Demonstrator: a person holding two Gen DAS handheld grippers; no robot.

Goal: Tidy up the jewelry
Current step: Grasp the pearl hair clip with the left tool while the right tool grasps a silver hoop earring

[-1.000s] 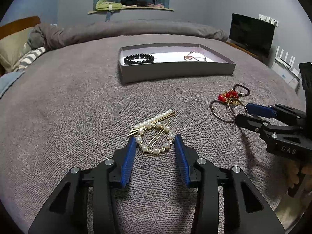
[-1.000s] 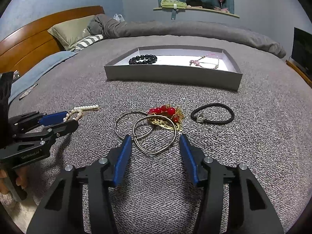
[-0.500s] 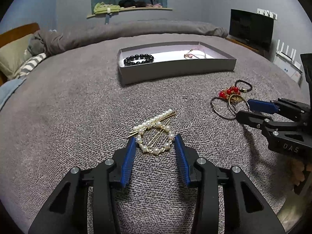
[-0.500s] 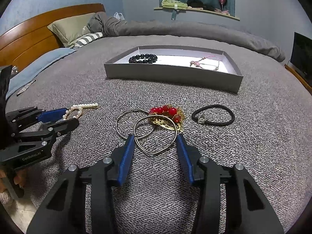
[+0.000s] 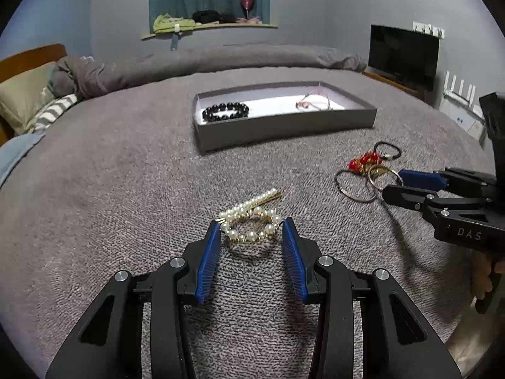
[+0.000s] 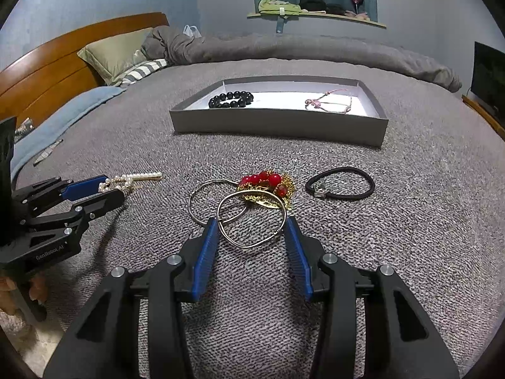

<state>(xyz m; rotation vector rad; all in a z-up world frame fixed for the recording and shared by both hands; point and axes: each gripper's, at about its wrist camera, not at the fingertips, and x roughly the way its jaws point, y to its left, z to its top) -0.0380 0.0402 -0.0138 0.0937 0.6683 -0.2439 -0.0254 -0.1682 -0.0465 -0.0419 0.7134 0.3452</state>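
We are lifting gently, the left hand-held gripper (image 5: 251, 232) clenched on the pearl clip (image 5: 251, 224), the right hand-held gripper (image 6: 251, 229) squeezing the wire bangle (image 6: 251, 221) (both thin, apt to slip), heading for the tray (image 6: 277, 124).

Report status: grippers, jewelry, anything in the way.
Left gripper shut on pearl clip. Right gripper: jaws just closing, now pinching wire bangle. Nothing between them and the box.
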